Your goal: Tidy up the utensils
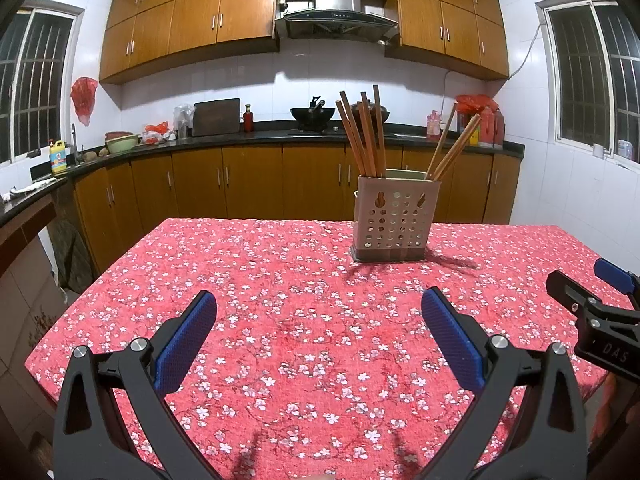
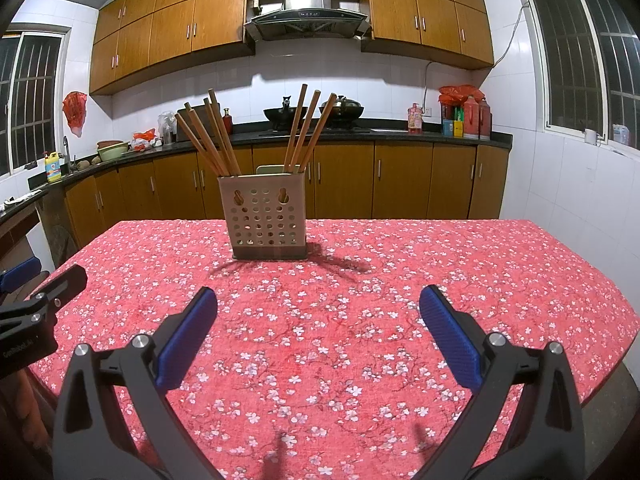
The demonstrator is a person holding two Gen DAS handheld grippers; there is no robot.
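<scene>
We see the beige perforated utensil holder (image 2: 267, 216) upright mid-table on the red floral tablecloth (image 2: 360, 320), wooden chopsticks (image 2: 212, 140) fanned in two bunches inside it, with left gripper (image 1: 320, 320) and right gripper (image 2: 318, 316) both spread wide, holding nothing.

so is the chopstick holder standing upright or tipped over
Upright: the chopstick holder sits flat on its base on the tablecloth, with the chopsticks sticking up out of its top.
</scene>
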